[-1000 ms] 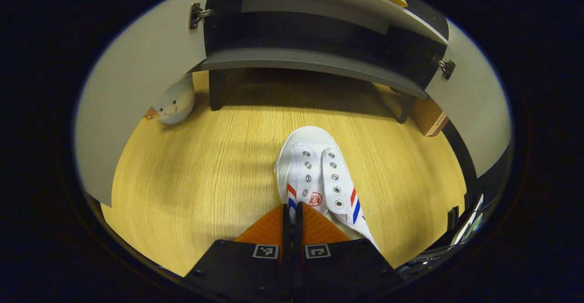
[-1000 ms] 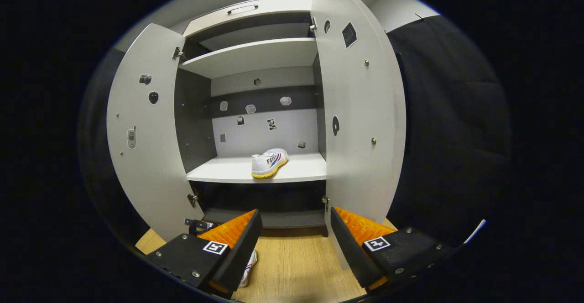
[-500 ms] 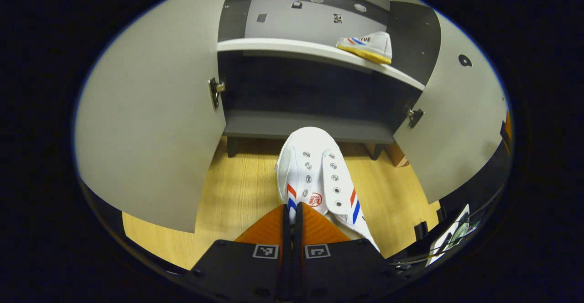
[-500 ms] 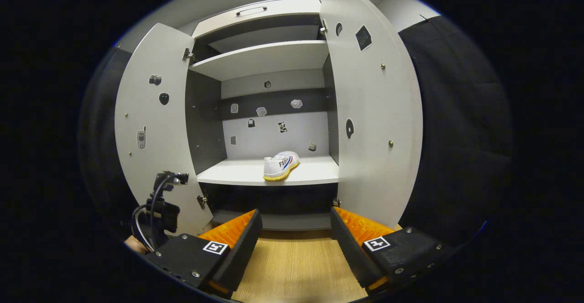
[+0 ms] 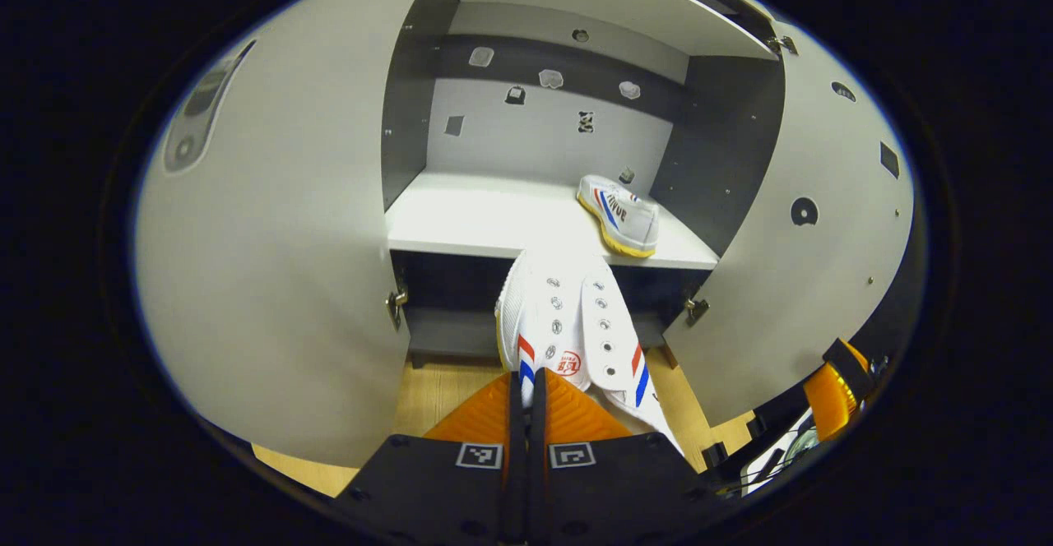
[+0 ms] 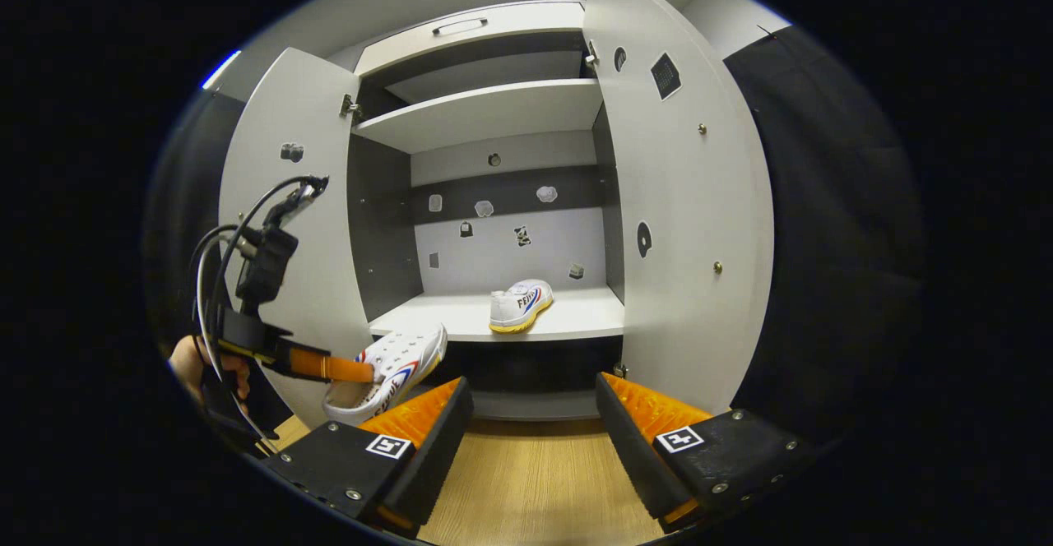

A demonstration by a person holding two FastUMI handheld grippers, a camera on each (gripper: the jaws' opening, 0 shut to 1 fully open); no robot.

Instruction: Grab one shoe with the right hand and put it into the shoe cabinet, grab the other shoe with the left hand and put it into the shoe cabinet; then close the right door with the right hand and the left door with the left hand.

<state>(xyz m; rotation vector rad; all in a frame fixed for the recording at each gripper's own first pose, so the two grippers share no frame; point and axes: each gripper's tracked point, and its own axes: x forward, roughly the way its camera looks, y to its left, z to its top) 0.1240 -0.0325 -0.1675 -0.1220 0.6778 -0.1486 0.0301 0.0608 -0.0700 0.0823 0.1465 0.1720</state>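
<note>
The left gripper [image 5: 527, 381] is clamped on a white shoe [image 5: 568, 324], held in the air just before the open cabinet [image 6: 494, 114]. On its shelf [image 5: 477, 217] lies the other shoe [image 6: 518, 305]; the right gripper [image 6: 533, 431] hangs with fingers apart.

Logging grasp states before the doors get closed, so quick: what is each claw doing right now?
Left claw: shut on the second shoe, carried toward the shelf.
Right claw: open, holding nothing.

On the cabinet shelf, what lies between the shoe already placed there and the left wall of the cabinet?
Nothing: left of the placed shoe, the shelf is bare as far as the left wall, as the right gripper view shows.
</note>
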